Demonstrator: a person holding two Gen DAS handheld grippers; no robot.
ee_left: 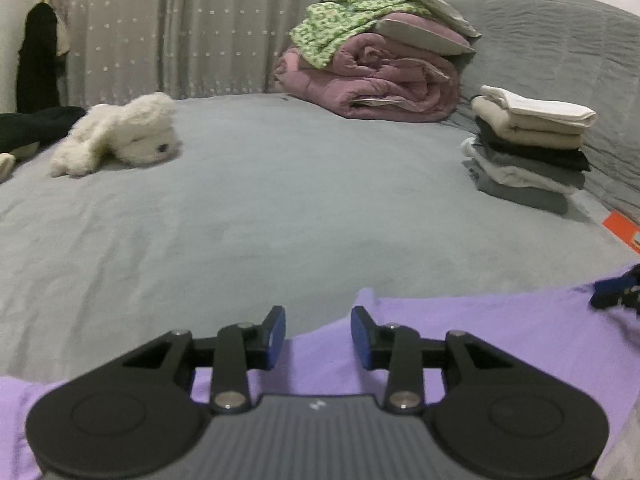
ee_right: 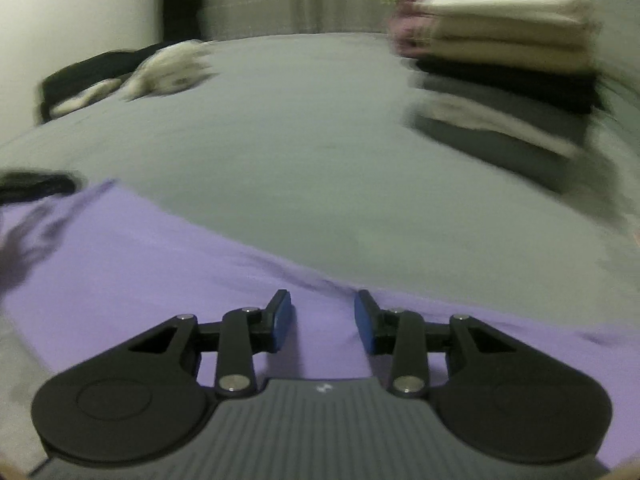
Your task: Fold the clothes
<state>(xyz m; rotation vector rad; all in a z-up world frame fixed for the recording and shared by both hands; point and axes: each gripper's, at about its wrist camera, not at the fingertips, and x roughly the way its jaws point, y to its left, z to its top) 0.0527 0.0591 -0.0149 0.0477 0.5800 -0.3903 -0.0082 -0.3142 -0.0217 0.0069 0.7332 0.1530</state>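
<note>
Purple garment (ee_left: 460,344) flat on bed (ee_left: 280,208), 6 o'clock.
Left tongs (ee_left: 318,334) and right tongs (ee_right: 323,322) were observed part-open, holding nothing; a single-layer pinch could skew the fold.

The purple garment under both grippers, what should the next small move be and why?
Probably lower and close both grippers on the purple garment's far edge. The left gripper and right gripper stand open over it, gripping nothing, and it lies flat on the grey bedsheet, short of the folded stack.
</note>
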